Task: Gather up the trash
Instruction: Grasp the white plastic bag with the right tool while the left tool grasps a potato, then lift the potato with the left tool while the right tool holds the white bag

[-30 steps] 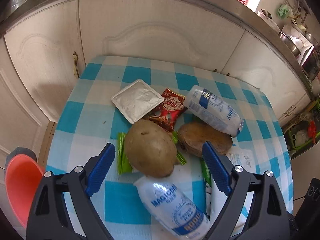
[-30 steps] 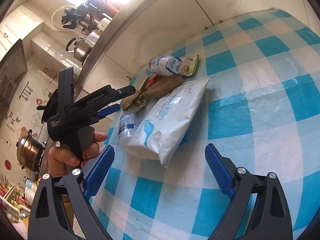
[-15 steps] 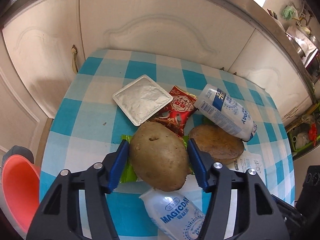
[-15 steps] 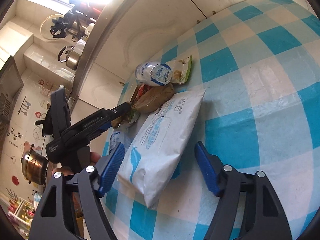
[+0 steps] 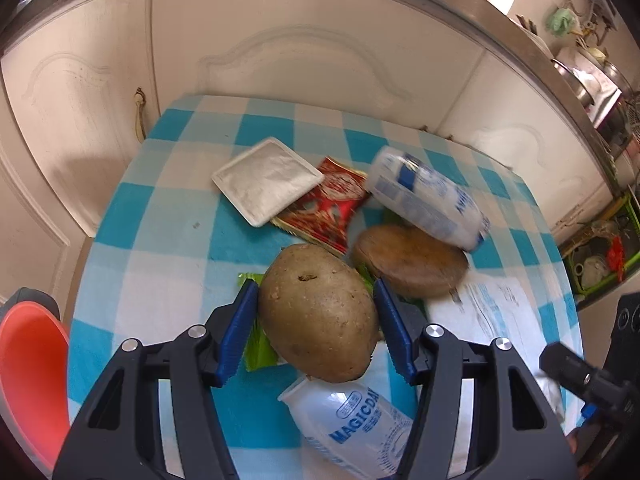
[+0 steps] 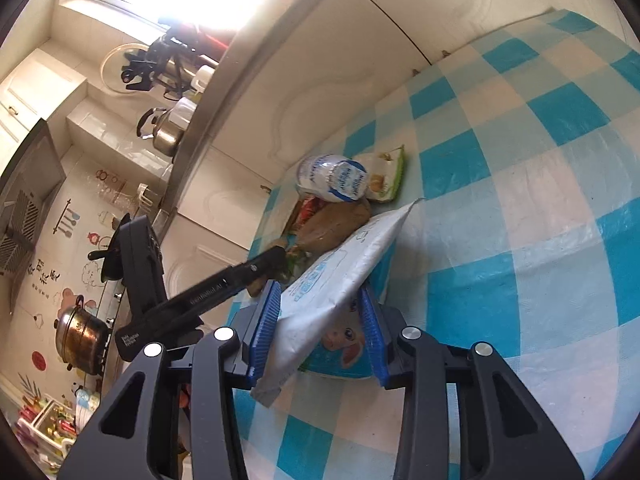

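Left gripper (image 5: pixel 316 330) clamped on large brown oval potato (image 5: pixel 320 312) at frame centre, long axis upper left to lower right. Right gripper (image 6: pixel 320 330), jaws just closing, pinches white plastic wipes pack (image 6: pixel 332 280), lifted, long axis toward upper right. Beneath: blue-and-white checked tablecloth (image 6: pixel 520 240); cream cabinet doors (image 5: pixel 300 40) across the top.

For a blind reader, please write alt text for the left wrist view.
The left gripper is shut on a potato above a blue-checked tablecloth littered with two white bottles, a red wrapper and a white square tray.
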The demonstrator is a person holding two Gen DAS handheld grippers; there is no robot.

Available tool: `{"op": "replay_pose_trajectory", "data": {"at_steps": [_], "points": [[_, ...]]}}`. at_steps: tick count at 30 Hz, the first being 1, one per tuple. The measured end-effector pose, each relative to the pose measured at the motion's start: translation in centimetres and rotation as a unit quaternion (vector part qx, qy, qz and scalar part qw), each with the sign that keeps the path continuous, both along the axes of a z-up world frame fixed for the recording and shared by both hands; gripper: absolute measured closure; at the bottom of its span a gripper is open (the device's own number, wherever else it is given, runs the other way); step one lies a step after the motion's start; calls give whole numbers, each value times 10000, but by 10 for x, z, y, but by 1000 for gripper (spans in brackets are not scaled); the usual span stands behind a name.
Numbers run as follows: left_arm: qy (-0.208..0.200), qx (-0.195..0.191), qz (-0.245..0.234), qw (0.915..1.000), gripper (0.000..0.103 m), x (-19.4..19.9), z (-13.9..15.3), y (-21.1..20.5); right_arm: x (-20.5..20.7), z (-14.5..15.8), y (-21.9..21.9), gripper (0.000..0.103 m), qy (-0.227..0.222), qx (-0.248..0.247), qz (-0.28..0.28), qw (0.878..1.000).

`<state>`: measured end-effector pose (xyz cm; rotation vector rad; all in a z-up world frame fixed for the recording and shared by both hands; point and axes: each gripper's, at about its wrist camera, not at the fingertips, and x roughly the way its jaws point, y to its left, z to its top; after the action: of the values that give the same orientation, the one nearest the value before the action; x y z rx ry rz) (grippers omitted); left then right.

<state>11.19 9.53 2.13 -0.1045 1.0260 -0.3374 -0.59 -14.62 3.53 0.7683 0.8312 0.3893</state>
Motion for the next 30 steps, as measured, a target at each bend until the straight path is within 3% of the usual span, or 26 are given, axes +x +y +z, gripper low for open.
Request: {"op": "replay_pose_trajectory", "data": {"at_steps": [4, 9, 10, 12, 15, 19, 23, 30], "points": [[20, -99, -106, 9999, 43, -13, 1, -7, 7, -1, 6, 60, 76, -122, 90, 9999], [-2, -157, -170, 9997, 43, -22, 0, -11, 15, -11, 4, 60, 278, 87, 60, 9996], [11, -216, -152, 9997, 43, -22, 0, -10, 17, -12, 4, 61, 284, 87, 58, 9995], [26, -325, -91, 9994, 43, -22, 0, -7, 15, -15, 3, 76, 295, 117, -4, 9995], [0, -479, 29, 9989, 43, -24, 2, 0, 11, -21, -2, 82, 356, 306, -78, 9989], [-37, -628, 196, 9978, 43, -30, 3, 12, 1, -26, -6, 85, 377, 529, -77, 9979], [-105, -837, 357, 9958, 43, -37, 8, 28, -13, -18, -7, 93, 287, 442, -121, 9985], [-250, -1090, 552, 9922, 43, -52, 18, 49, -35, 1, -3, 94, 80, 144, -83, 9998]]}}
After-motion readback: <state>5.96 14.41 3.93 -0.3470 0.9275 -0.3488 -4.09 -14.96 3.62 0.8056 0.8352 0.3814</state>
